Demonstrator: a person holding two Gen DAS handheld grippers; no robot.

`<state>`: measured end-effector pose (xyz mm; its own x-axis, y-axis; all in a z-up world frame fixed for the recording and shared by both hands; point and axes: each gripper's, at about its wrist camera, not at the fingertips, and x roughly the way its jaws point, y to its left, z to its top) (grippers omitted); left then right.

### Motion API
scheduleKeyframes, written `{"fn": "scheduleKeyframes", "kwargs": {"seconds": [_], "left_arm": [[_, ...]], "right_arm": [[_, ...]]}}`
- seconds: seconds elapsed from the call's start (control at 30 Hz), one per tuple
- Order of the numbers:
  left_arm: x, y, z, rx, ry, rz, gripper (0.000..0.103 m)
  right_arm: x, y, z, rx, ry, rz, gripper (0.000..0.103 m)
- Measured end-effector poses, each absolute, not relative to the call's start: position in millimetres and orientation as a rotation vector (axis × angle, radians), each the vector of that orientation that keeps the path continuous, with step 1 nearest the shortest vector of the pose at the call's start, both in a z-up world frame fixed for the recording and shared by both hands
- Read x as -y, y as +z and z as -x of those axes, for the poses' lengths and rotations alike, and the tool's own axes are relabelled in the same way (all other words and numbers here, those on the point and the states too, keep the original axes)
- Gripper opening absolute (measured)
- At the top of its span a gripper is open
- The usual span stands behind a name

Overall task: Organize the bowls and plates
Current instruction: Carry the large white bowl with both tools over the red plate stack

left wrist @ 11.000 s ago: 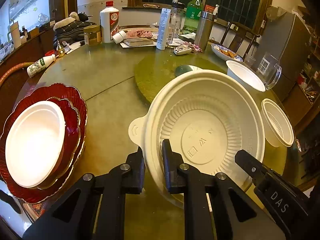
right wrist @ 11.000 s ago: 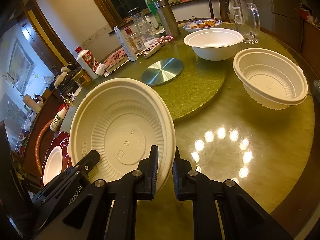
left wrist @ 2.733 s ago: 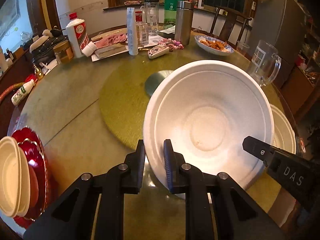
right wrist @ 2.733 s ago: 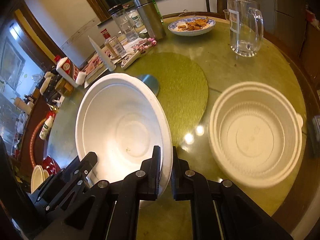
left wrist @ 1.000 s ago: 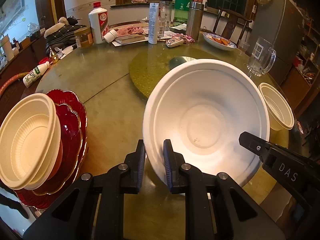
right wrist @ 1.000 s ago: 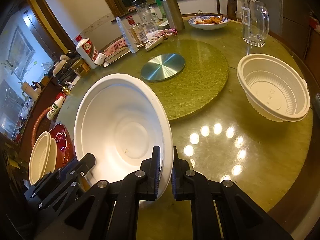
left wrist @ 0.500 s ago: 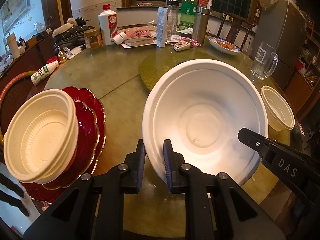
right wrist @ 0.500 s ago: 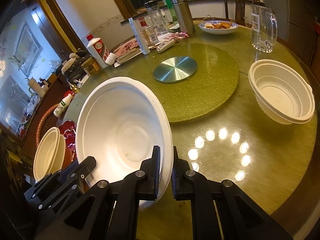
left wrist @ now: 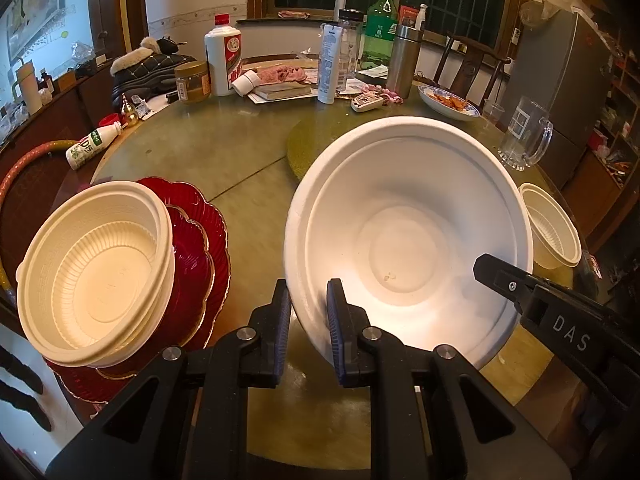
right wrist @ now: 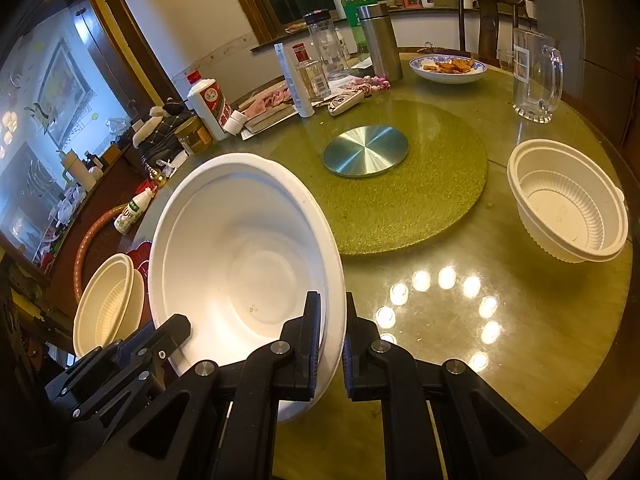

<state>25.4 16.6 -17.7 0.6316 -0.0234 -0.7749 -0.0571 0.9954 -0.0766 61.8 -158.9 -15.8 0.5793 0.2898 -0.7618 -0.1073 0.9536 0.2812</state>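
- White bowl is held above the table near its front edge; looks light, thin-walled, prob. bendy.
- Rim is clamped by left gripper & right gripper; rim grip on both sides suits it.

The white bowl I'm holding looks like matt, smooth pulp or foam. The cream bowl at lower left is ribbed plastic on glossy red plates. The tabletop shines like glass; its centre disc is brushed metal.
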Motion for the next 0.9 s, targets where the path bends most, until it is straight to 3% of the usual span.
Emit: {"fn": "scheduleKeyframes", "kwargs": {"seconds": [0.9], "left_arm": [[-30.7,13.1,-6.3,-0.813,0.037,0.11,0.016]], "right_arm": [[143.7,16.2,-43.4,-0.849,0.266,-0.185,0.009]]}}
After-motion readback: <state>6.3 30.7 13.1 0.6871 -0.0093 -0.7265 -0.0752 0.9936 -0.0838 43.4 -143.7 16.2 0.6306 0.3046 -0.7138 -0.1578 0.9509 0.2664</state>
